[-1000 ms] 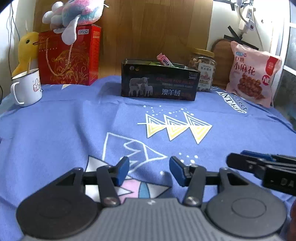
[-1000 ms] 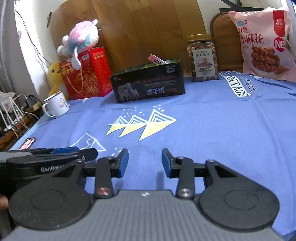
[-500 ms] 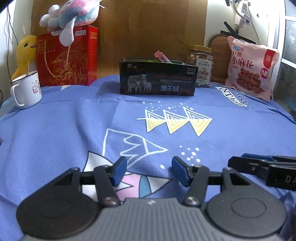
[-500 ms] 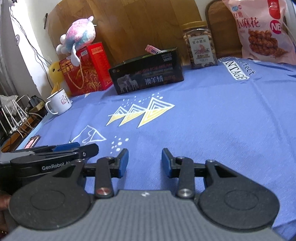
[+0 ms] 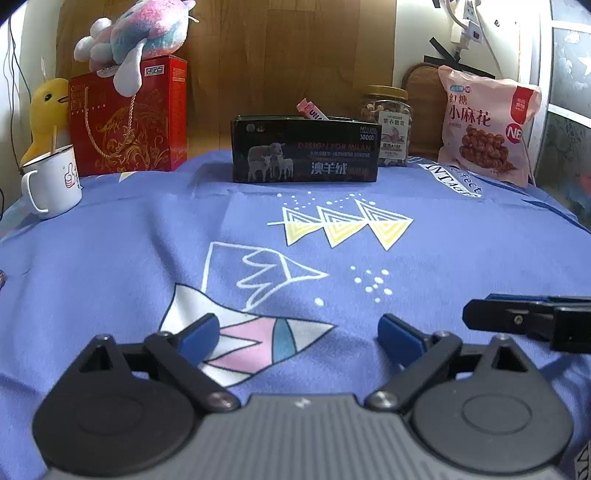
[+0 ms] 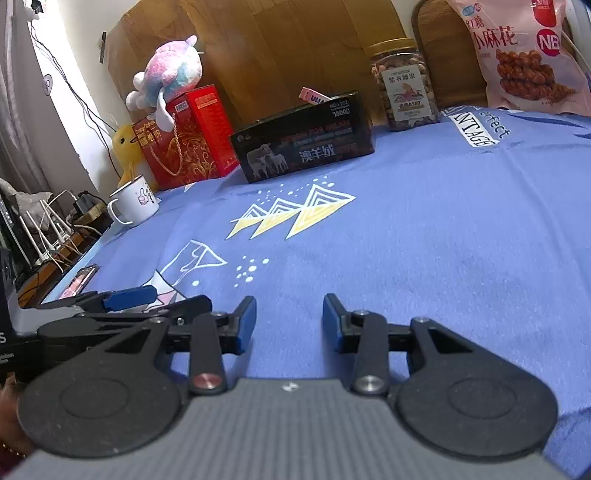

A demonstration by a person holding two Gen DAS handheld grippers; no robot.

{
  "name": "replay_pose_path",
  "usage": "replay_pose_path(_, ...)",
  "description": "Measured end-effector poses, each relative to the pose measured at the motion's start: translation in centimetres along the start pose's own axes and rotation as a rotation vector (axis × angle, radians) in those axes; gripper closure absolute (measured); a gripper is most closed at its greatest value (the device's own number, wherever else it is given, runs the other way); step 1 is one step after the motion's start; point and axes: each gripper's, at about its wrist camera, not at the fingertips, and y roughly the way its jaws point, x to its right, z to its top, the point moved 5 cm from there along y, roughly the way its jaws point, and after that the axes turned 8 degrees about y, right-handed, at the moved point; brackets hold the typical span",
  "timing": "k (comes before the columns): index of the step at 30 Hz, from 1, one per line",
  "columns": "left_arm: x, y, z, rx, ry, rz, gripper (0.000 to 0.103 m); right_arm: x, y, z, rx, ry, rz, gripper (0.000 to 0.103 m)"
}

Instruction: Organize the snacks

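**Left tongs spread wide over the blue cloth**

Since a second earlier, the left tongs (image 5: 299,334) had gone from a narrow gap to a wide one, and their jaws were opening with nothing between them. The right tongs (image 6: 289,325) had kept the same moderate gap and were likewise empty; both hovered over the near part of the bench (image 5: 110,251), which was covered in a blue printed cloth. Farther back, a white mug (image 5: 55,182) stood at the left edge. At the far side, a black box (image 5: 304,151) held a pink snack stick (image 5: 312,110) poking out of its top. Left of it stood a red gift box (image 5: 129,118) with a plush toy (image 5: 136,33) on top. Right of the black box stood a jar of nuts (image 5: 388,125), then a pink snack bag (image 5: 484,125) leaning upright.
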Motion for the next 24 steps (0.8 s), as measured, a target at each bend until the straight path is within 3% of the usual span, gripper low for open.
replay_pose_path(4, -0.1, -0.2, -0.3, -0.003, 0.005, -0.005, 0.0, 0.0, -0.2, -0.2, 0.002, -0.005, 0.005, 0.06)
replay_pose_path(15, -0.4, -1.0, -0.7, -0.036, -0.007, 0.002, 0.0, 0.4, -1.9, -1.3, -0.003, 0.075, 0.045, 0.058)
replay_pose_path(18, -0.3, -1.4, -0.7, -0.054, -0.038, 0.006, 0.0, 0.0, -2.6, -2.0, -0.014, 0.075, 0.06, 0.053)
replay_pose_path(24, 0.0, -3.1, -0.5, -0.036, -0.086, 0.011, 0.0, -1.3, -4.2, -2.5, -0.003, 0.056, 0.069, 0.053)
